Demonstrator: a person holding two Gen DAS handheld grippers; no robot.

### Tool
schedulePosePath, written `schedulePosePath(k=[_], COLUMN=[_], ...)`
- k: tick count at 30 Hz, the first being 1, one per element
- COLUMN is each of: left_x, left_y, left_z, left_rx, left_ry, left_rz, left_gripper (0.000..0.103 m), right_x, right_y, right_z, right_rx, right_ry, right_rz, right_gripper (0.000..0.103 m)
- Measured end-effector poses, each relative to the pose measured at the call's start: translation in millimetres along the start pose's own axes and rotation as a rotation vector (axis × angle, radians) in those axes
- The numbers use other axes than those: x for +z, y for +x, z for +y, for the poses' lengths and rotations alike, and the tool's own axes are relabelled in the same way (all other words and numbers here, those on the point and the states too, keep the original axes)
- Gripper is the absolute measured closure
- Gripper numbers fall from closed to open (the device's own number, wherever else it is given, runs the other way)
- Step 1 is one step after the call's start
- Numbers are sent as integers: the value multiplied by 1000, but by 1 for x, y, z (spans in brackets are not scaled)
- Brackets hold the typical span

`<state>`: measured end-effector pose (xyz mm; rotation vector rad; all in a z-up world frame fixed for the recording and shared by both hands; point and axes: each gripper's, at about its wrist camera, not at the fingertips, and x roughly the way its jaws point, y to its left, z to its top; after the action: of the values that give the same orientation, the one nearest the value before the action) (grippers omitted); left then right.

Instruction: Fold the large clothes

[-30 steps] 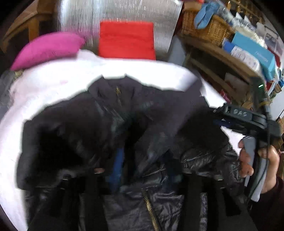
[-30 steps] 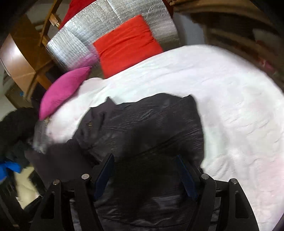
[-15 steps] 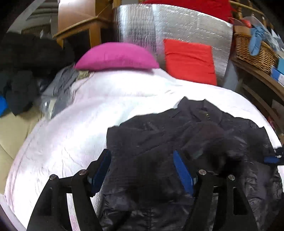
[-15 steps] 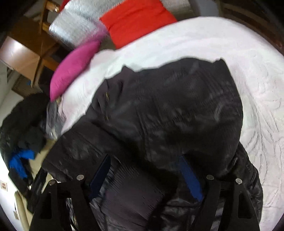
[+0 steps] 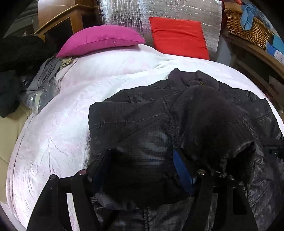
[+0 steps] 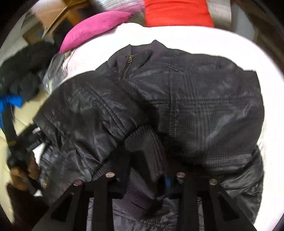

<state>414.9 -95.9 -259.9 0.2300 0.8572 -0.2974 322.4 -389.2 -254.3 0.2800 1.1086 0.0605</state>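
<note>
A large black shiny jacket (image 5: 159,113) lies on the white bed cover (image 5: 58,124), collar away from me, its sleeves folded in over the body. My left gripper (image 5: 142,165) hangs open just above the jacket's left part, nothing between its blue-padded fingers (image 5: 182,170). In the right wrist view the same jacket (image 6: 204,99) fills the frame. My right gripper (image 6: 145,176) is over a ribbed sleeve cuff (image 6: 145,142) that lies between its jaws; the fingertips are hidden by cloth. The left gripper (image 6: 21,142) shows at the left there, in a hand.
A magenta pillow (image 5: 101,39) and a red cushion (image 5: 177,35) lean at the bed's far end against a silver foil panel (image 5: 177,8). A pile of dark and grey clothes (image 5: 21,71) lies at the left. A wicker basket (image 5: 248,26) stands on wooden shelves at the right.
My left gripper let go of the jacket, opened and swung left. My right gripper moved down close over the jacket, and the sleeve cuff now lies between its jaws.
</note>
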Motion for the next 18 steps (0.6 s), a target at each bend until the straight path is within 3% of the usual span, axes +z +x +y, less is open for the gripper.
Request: schedulePosePath(k=[2,5,9,11,15,18], left_x=[2,10,20,21,15,7], left_y=[-3,-18,-36,-29,-2,9], left_z=[-1,1,-4,-12,-33,-46], left_rx=[15,0,20,44,49,76], left_ry=[-11,-46,-60,-27,64,113], left_rz=[-20,-96,-194,-179,-82,-56], left_gripper=[31,31,30,30,30,30], right_x=[0,4,16,25,35,36], right_y=[-9,-31,-62,-68,-46,-14], right_z=[7,16,-2,-17,-67,-85], right_rx=[-70,-184,-288,-353,-382,-332], right_ry=[-35,-70,14,72,207,243], right_rz=[-45,-167,-323,-372,-313,-220], right_gripper=[90,93,93,93,93,91])
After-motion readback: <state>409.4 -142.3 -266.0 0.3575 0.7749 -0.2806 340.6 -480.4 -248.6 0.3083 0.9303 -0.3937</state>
